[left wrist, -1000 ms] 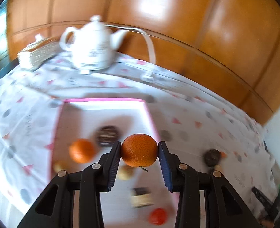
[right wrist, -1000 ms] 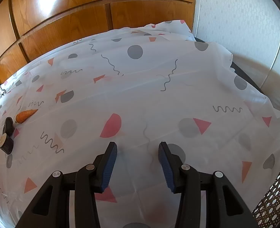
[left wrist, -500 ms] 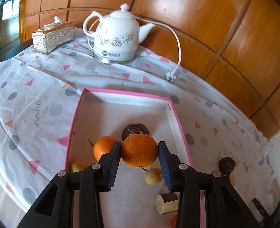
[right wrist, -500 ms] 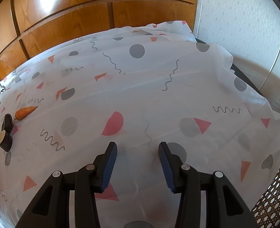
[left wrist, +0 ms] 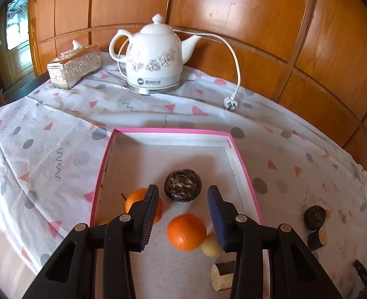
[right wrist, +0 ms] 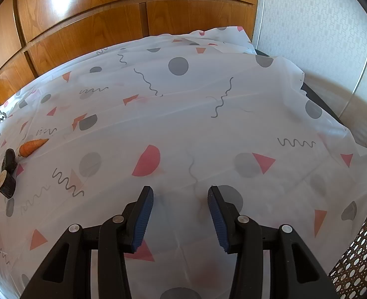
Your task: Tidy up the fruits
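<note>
With the orange [left wrist: 186, 231] lying loose in the pink tray [left wrist: 245, 172], left gripper [left wrist: 182, 220] jaws spread above it, right gripper [right wrist: 181, 218] jaws spread over bare bench [right wrist: 208, 114], so next likely fetching another fruit.

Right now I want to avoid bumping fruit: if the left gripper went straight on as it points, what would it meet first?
Probably the dark round fruit in the pink-rimmed tray, centred beyond the open left gripper; the orange lies lower. Depth is unclear.
</note>
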